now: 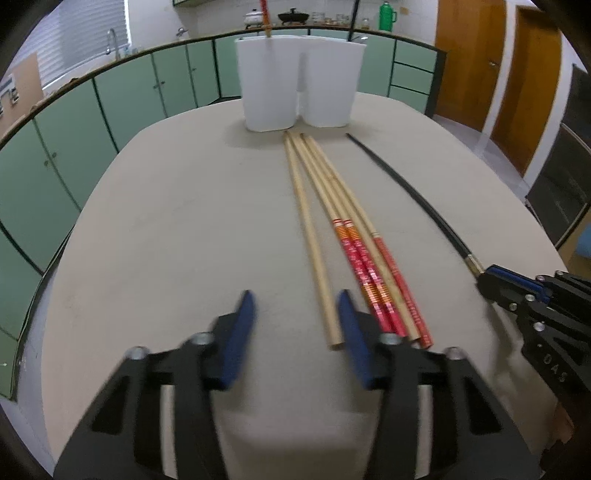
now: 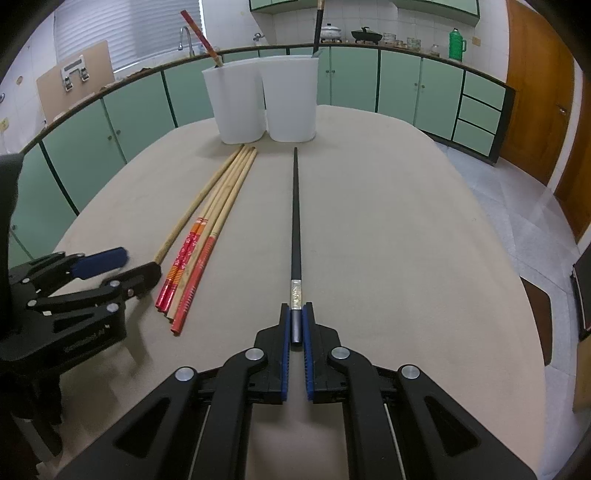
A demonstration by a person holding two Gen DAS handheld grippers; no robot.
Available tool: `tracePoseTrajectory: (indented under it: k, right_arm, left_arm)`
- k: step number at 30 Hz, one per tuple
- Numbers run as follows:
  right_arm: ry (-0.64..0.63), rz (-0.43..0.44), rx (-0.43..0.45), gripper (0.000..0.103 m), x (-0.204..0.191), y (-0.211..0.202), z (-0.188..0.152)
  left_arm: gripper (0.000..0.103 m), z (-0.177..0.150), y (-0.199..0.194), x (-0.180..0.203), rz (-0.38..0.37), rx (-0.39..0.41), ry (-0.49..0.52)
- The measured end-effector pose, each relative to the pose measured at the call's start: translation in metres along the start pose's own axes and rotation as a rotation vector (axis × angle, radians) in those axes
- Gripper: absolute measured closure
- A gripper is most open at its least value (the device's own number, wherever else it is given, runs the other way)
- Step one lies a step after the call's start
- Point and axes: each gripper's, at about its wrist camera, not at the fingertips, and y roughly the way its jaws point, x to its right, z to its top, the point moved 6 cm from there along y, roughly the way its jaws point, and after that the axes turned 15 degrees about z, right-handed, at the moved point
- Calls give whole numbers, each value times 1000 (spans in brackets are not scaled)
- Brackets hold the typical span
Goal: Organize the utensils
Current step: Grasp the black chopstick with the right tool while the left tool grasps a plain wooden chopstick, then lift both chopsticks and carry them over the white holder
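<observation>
The left half of the table (image 1: 166, 221) lies bare and open. Far ahead, two white holders (image 1: 299, 79) block the centre; wooden chopsticks (image 1: 332, 221) and a black chopstick (image 2: 295, 221) line the middle.

Green cabinets (image 2: 399, 79), a green flask (image 2: 457, 44), and seemingly pots (image 2: 366, 35) behind.
</observation>
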Motion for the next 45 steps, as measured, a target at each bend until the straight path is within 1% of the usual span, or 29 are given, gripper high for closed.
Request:
tracePoseTrajectory:
  k: [1, 2, 3, 5, 7, 14, 18, 20, 21, 22, 23, 24, 25, 30, 34, 42, 45]
  right_arm:
    - [1, -1, 1, 96, 1, -1, 0]
    - [3, -3, 2, 96, 1, -1, -1]
    - [7, -6, 3, 96, 2, -1, -1]
    - [16, -21, 4, 96, 5, -2, 0]
    - [32, -34, 9, 96, 9, -3, 0]
    - [65, -55, 17, 96, 20, -3, 5]
    - [56, -56, 19, 96, 22, 3, 11]
    - [51, -46, 18, 95, 22, 5, 14]
    - [46, -37, 23, 93, 21, 4, 14]
    - [45, -32, 28, 81, 21, 2, 12]
    - [44, -24, 35, 70, 21, -1, 10]
    - [40, -16, 41, 70, 20, -4, 8]
    - [36, -8, 42, 70, 19, -5, 7]
    - [17, 22, 27, 70, 19, -12, -2]
    - [35, 39, 27, 70, 22, -14, -6]
    - [38, 44, 26, 70, 21, -14, -6]
    - [41, 45, 28, 72, 21, -15, -6]
  left_arm:
    - [87, 0, 0, 1, -10, 2, 2]
    - [93, 0, 0, 1, -22, 3, 0]
    - [96, -1, 0, 0, -32, 0, -8]
    - [96, -2, 0, -3, -44, -3, -25]
    - [97, -2, 1, -9, -34, -7, -46]
    - [97, -6, 5, -37, 70, -24, -128]
    - [97, 0, 10, -39, 61, -24, -127]
    - [95, 2, 11, -39, 52, -27, -127]
    - [93, 2, 11, -40, 52, -24, -129]
    - [84, 1, 11, -39, 43, -21, -130]
    - [76, 0, 9, -38, 18, -15, -130]
    - [60, -1, 8, -38, 16, -11, -131]
    - [55, -3, 6, -39, 18, -8, -131]
    - [55, -16, -2, -42, -29, -5, -119]
    - [56, -21, -5, -46, -31, -8, -129]
    - [57, -20, -3, -46, -15, -13, -121]
    - [57, -17, -1, -46, -10, -15, -121]
